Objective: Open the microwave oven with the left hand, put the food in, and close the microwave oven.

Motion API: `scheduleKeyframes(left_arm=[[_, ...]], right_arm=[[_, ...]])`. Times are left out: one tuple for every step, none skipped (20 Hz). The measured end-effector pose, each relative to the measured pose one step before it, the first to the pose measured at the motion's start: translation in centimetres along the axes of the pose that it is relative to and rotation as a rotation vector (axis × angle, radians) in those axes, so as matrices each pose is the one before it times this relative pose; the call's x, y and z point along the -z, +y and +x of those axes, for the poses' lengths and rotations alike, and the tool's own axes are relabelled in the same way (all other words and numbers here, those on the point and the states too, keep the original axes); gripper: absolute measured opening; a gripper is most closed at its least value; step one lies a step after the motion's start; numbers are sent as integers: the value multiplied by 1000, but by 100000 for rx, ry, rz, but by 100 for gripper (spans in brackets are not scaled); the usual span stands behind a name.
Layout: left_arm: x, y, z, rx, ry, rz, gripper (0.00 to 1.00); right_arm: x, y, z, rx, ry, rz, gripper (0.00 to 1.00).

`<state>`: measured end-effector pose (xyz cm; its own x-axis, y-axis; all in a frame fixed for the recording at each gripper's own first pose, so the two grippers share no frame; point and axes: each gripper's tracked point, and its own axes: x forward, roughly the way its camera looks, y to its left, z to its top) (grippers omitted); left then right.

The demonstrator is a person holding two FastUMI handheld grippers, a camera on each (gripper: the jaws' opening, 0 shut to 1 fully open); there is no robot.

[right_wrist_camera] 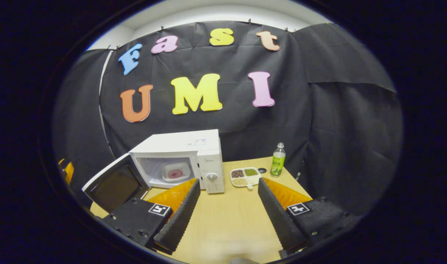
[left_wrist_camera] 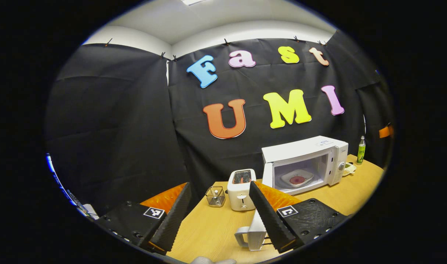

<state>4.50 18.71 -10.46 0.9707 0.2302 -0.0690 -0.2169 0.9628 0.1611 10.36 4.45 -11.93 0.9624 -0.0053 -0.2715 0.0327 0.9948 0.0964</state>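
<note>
Standing open on the table [right_wrist_camera: 227,220], the microwave [right_wrist_camera: 179,157] holds a plate [right_wrist_camera: 175,171]; what lies on it is hard to make out. Both the left gripper [left_wrist_camera: 220,209] and right gripper [right_wrist_camera: 227,209] gape wide, empty. A toaster [left_wrist_camera: 241,189], wire cup [left_wrist_camera: 215,196], snack tray [right_wrist_camera: 245,176] and bottle [right_wrist_camera: 277,159] stand around.

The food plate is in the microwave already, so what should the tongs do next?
Probably the left tongs, open and holding nothing, should reach for the microwave door and push it shut. The door hangs wide open and the plate of food already sits inside the microwave, so closing looks like the only step left.
</note>
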Motion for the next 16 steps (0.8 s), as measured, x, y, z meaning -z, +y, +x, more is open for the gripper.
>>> scheduleKeyframes(left_arm=[[396, -70, 76, 611, 311, -423, 95], [461, -163, 110, 190, 765, -765, 94], [288, 141, 89, 48, 404, -1334, 92], [411, -7, 142, 189, 982, -1833, 75], [549, -459, -184, 1646, 1339, -1513, 69], [276, -270, -148, 1262, -200, -821, 60], [183, 406, -6, -1256, -775, 369, 57], [646, 486, 303, -685, 470, 504, 48], [1225, 343, 101, -849, 2351, -370, 39], [975, 548, 238, -1351, 2225, -701, 15], [797, 534, -164, 1428, 2171, -1839, 7], [575, 213, 10, 1135, 520, -1075, 1], [1031, -1, 531, 296, 2291, -480, 0], [763, 165, 358, 561, 1408, 715, 0], [411, 134, 222, 556, -46, 1487, 0], [588, 35, 531, 26, 762, 1578, 0]], right_arm=[[-63, -396, -543, 723, 181, 11, 100], [67, -259, -371, 301, 194, -1062, 100], [296, -169, -241, 375, 750, -1198, 100], [242, -18, -279, -24, 893, -338, 100], [215, 173, -274, -270, 762, 834, 100], [262, 260, -196, -788, 823, 1103, 92], [354, 404, -155, -1382, 1401, 839, 92], [377, 270, -144, -1028, 1461, 393, 92], [128, 191, -161, -805, 458, 306, 92], [-2, 74, -145, -200, 486, 257, 92], [146, 98, -197, -100, -1, 549, 100], [-125, 389, -195, -902, -220, 822, 92], [-42, 189, -246, -205, -37, 637, 92], [26, 0, -285, -172, 129, 378, 100], [13, -9, -87, -180, 16, 128, 100], [36, -174, -205, 382, 88, -20, 100]])
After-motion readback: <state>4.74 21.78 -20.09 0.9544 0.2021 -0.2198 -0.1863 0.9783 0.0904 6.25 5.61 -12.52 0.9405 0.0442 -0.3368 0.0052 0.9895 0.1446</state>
